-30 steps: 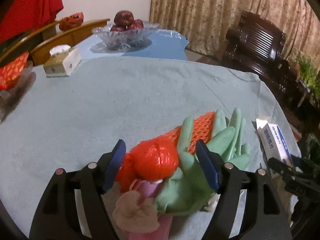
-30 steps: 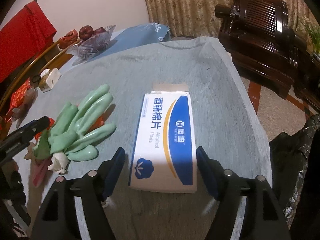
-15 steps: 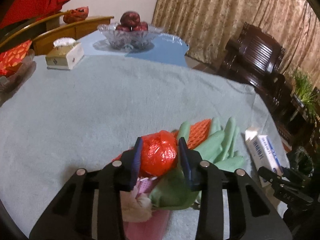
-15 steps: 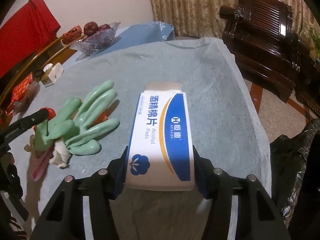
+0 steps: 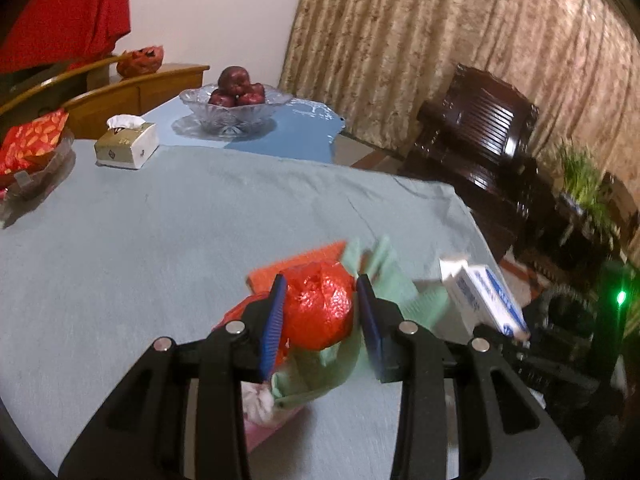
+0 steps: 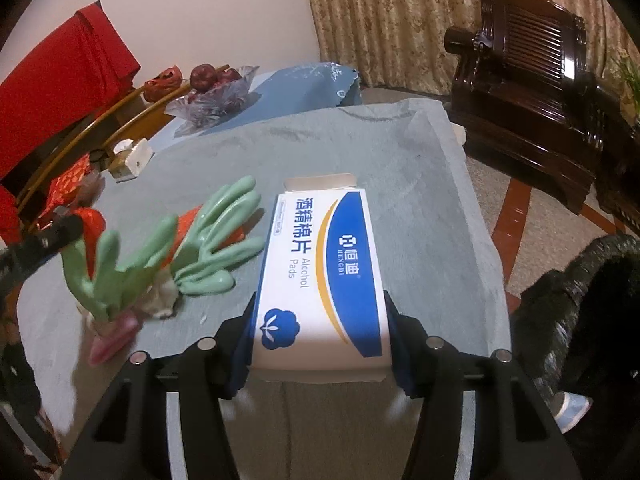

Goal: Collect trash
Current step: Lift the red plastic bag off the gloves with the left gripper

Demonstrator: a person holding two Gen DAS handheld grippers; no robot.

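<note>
My left gripper (image 5: 320, 316) is shut on a crumpled red plastic ball (image 5: 318, 312) and holds it just above the grey tablecloth (image 5: 140, 240). Green rubber gloves (image 5: 384, 280) and a pink scrap (image 5: 264, 428) hang with it, and an orange mesh sheet (image 5: 304, 260) lies behind. My right gripper (image 6: 320, 340) is shut on a white and blue alcohol pads box (image 6: 320, 280), lifted off the cloth. The gloves (image 6: 208, 248) and the red ball (image 6: 94, 220) also show at the left of the right wrist view.
A black trash bag (image 6: 580, 312) hangs open beside the table's right edge. A tissue box (image 5: 126, 146), a glass fruit bowl (image 5: 236, 108) and a red snack packet (image 5: 28, 144) stand at the far side. A dark wooden chair (image 5: 480, 140) is to the right.
Both grippers closed, left on the red ball, right on the box. Both have since lifted, and the gloves are dragged up with the ball.
</note>
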